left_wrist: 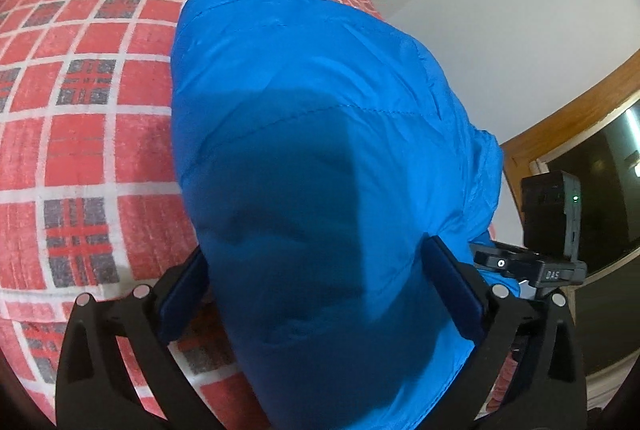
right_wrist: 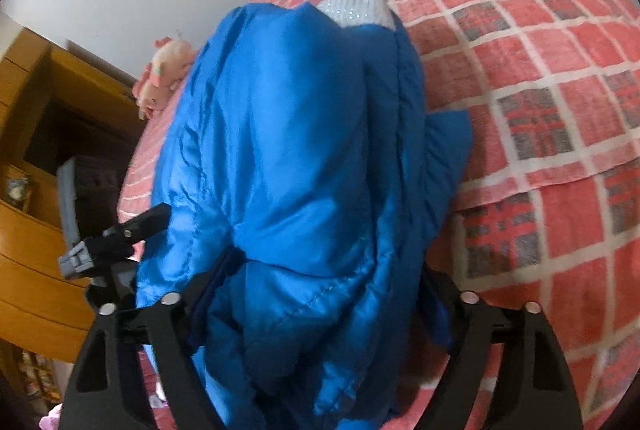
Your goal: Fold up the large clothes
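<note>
Two wide-spread fingers of our left gripper [left_wrist: 316,290] straddle the blue jacket [left_wrist: 320,134] at six o'clock, unpinched. Our right gripper [right_wrist: 320,314] clamps its bunched hem over the plaid bedspread [right_wrist: 540,78]; lay flat next.

One blue jacket [left_wrist: 320,158], one checked bedspread [left_wrist: 88,78], one pink plush toy [right_wrist: 164,70], two claws
</note>
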`<state>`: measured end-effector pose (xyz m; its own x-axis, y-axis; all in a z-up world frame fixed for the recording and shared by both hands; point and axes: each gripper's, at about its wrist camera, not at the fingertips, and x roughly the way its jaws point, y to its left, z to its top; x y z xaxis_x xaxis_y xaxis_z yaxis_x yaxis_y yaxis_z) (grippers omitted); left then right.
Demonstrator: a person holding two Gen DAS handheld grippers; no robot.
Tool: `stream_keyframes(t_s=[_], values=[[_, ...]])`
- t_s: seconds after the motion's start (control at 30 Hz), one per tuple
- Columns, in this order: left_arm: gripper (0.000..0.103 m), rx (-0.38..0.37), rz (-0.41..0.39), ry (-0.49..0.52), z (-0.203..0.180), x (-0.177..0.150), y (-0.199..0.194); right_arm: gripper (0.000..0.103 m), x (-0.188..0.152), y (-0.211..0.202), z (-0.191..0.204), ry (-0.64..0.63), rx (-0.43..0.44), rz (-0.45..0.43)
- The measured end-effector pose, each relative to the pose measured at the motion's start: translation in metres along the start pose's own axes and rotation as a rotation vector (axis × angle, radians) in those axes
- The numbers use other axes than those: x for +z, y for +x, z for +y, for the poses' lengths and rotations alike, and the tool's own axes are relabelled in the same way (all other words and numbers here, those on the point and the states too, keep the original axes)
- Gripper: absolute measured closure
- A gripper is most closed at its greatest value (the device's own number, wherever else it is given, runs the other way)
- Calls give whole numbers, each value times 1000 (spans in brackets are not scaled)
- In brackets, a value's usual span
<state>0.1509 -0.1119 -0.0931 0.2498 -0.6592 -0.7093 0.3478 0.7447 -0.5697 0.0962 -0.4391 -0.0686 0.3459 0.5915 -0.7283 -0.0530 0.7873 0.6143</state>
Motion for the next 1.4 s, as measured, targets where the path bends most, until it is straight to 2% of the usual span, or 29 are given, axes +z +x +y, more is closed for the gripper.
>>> stream_keyframes(t_s=[0.07, 0.13, 0.37, 0.5, 0.67, 0.93, 1.07, 1.13, 1.2, 1.27, 1.4], values=[[16, -6, -27, 10, -3, -2, -4, 37, -2, -4, 3, -24, 6, -21], [21, 0, -46, 28, -7, -5, -11, 45, -4, -9, 10, -59, 8, -46], [34, -37, -121, 67, -20, -9, -39, 51, 1, -29, 38, -186, 0, -130], [34, -28, -172, 83, -27, 1, -57, 52, 17, -35, 61, -253, -4, -157], [35, -2, -242, 73, -14, 25, -85, 52, 51, -26, 87, -297, 29, -155], [34, 73, -293, -9, 43, 78, -113, 52, 121, 40, 121, -324, 91, -70], [34, 113, -291, -41, 82, 94, -106, 51, 146, 82, 115, -296, 118, -14], [34, 143, -262, -68, 102, 95, -93, 50, 151, 112, 104, -269, 88, 24], [29, 164, -245, -97, 122, 94, -76, 44, 149, 122, 93, -257, 99, 15], [27, 143, -247, -95, 127, 94, -74, 44, 148, 123, 86, -241, 129, 16], [26, 180, -247, -77, 117, 95, -77, 43, 147, 119, 89, -243, 106, 22]])
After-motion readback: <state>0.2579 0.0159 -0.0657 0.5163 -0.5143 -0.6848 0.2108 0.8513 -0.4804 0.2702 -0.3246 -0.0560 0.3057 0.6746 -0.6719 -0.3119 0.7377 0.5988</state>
